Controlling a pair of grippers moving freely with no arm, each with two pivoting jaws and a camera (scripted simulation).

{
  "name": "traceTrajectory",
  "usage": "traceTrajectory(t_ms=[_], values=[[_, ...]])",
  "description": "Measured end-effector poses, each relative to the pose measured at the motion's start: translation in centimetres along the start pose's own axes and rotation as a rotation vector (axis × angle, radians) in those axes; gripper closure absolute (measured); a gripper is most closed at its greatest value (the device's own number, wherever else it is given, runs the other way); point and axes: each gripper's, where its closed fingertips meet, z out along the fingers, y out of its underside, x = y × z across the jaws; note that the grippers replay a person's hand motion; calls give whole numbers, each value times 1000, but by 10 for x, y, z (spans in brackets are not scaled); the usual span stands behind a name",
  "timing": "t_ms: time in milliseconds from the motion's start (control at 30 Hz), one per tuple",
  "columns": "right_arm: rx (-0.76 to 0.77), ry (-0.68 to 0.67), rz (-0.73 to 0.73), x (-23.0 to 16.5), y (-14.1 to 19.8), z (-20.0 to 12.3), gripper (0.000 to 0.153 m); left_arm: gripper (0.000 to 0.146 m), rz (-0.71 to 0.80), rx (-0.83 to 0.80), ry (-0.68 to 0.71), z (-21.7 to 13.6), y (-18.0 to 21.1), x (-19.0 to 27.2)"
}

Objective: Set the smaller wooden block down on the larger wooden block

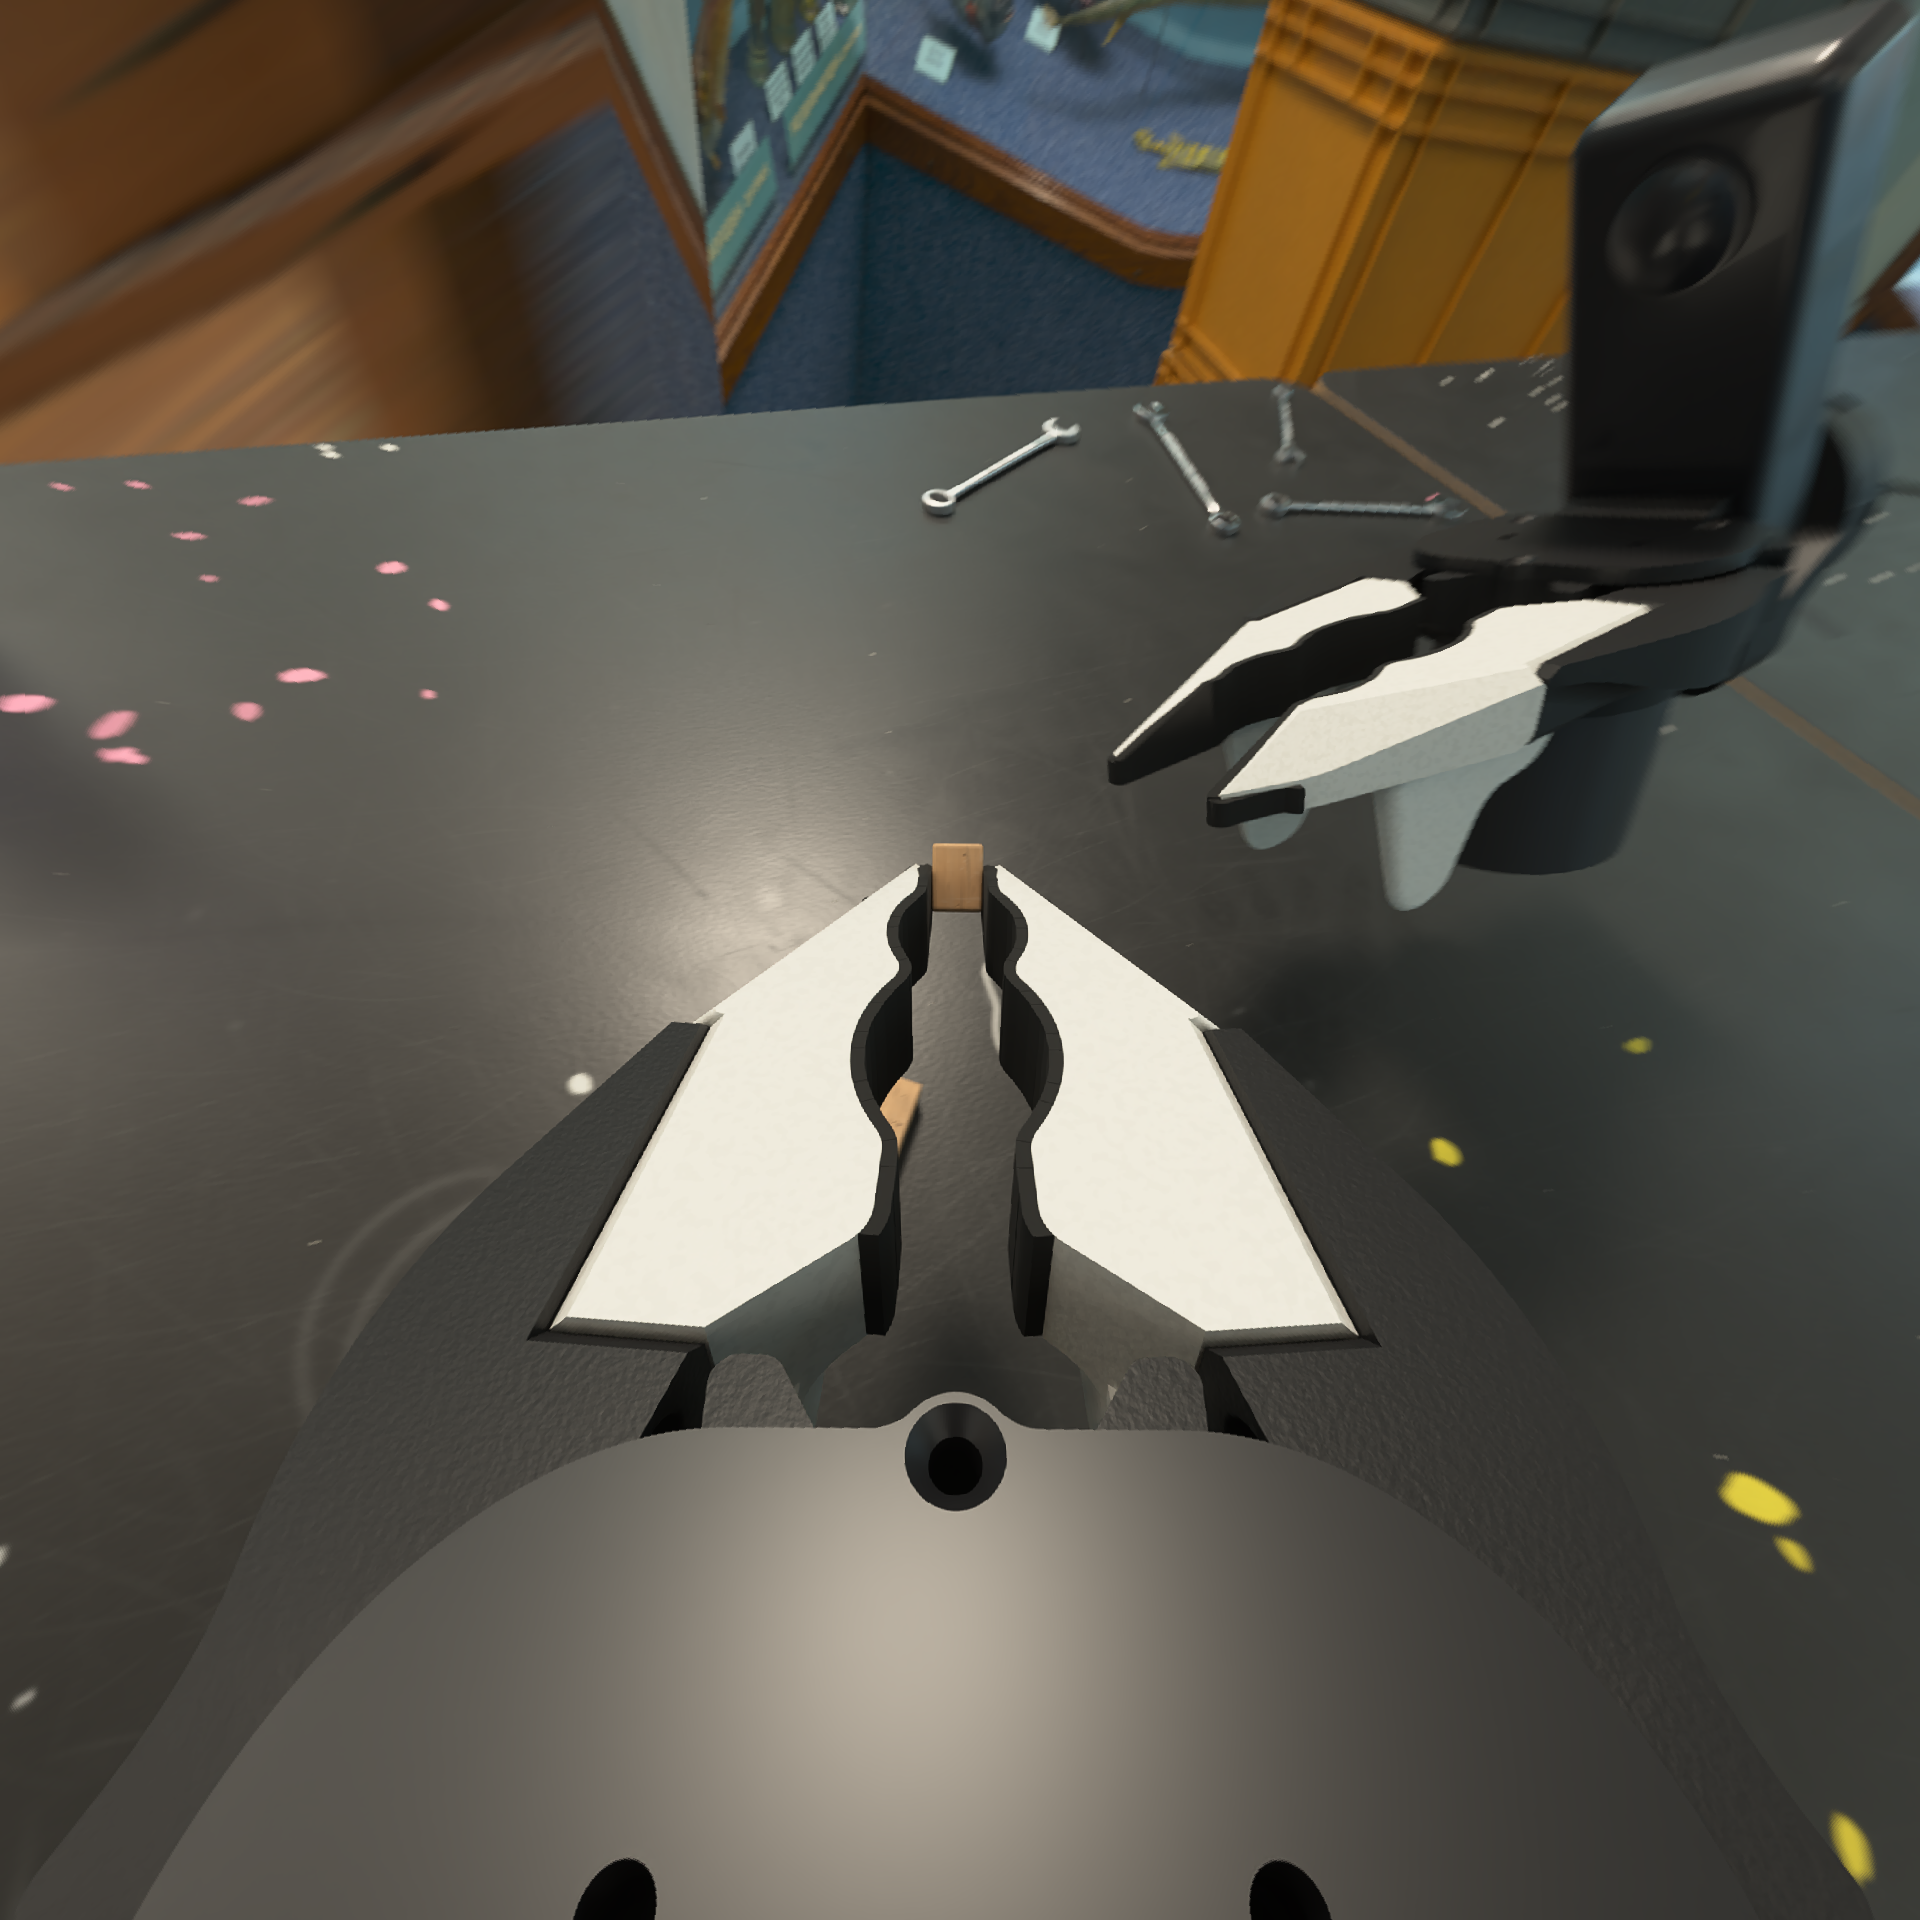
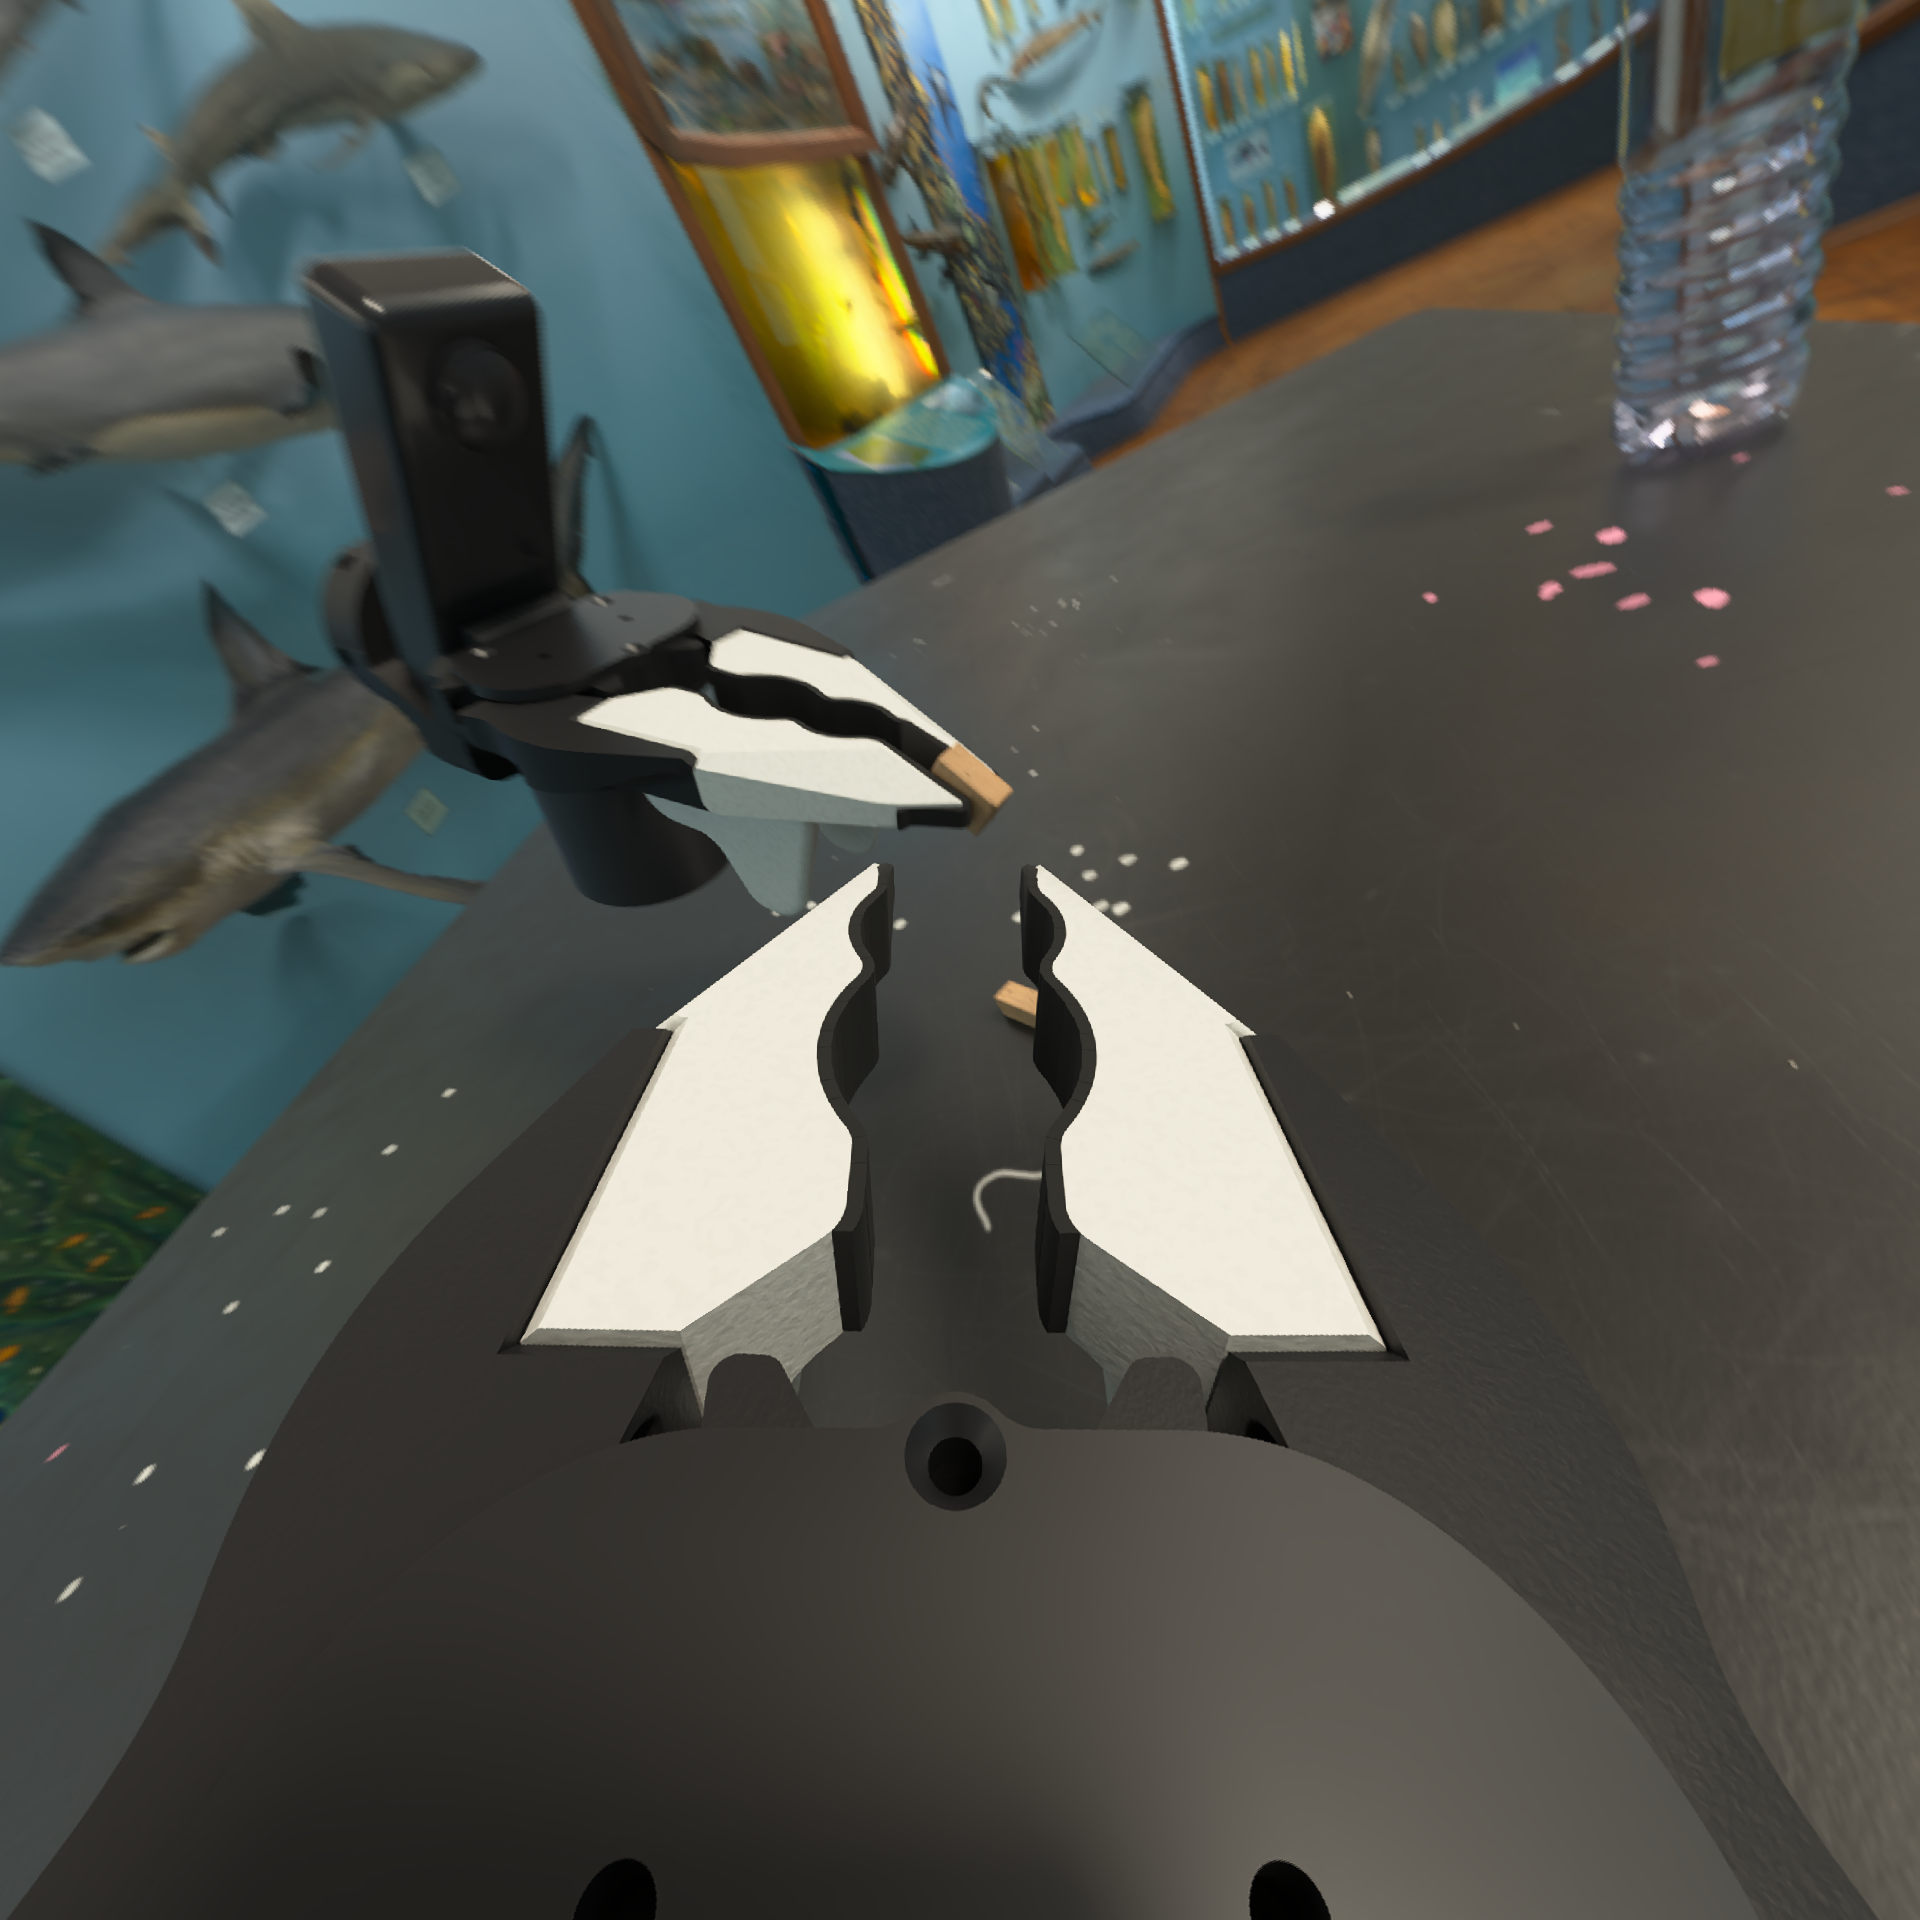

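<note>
- The left gripper (image 1: 958, 883) has its jaws pinching the smaller wooden block (image 1: 957, 877) right at the fingertips; the block pokes out a little past the tips and is lifted clear of the dark table (image 1: 520, 831).
- In the right wrist view the same block (image 2: 977, 793) shows at the tip of the left gripper (image 2: 961, 795), above the tabletop.
- The larger wooden block (image 1: 900, 1110) lies on the table below and behind those tips, seen through the gap between the left fingers and partly hidden by the left-hand finger.
- The right gripper (image 2: 956, 888) holds its jaws spread with nothing between them; the larger block (image 2: 1015, 1004) peeks out just inside its right-hand finger, below the jaws.
- From the left wrist view the right gripper (image 1: 1195, 779) hovers well ahead and to the right of the left jaws.
- Four wrenches (image 1: 1195, 468) lie far beyond the left tips.
- A clear plastic bottle (image 2: 1725, 260) stands far right of the right jaws.
</note>
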Motion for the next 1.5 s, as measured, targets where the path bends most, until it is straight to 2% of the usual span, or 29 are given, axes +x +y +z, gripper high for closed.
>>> traceTrajectory(t_ms=[167,367,467,633,800,1133,1267,1400,1500], values=[[79,-139,9,-10,-14,-4,125,137,-86,69,139,-1,-10,17],[106,-271,36,-22,-20,-7,118,137,-137,125,232,-2,-18,31],[123,-305,37,-26,-22,-9,123,137,-160,139,259,-2,-20,34],[136,-370,42,-31,-23,-12,119,137,-163,149,299,-3,-22,41],[148,-435,47,-36,-26,-16,122,137,-158,166,333,-5,-25,46],[146,-442,27,-40,-27,-18,124,137,-120,183,323,-6,-27,51],[143,-414,8,-37,-26,-17,131,137,-90,167,291,-5,-26,51],[135,-410,30,-35,-26,-16,131,137,-88,173,276,-4,-26,48],[77,-355,36,-29,-24,-18,127,137,-80,126,237,-4,-24,38]])
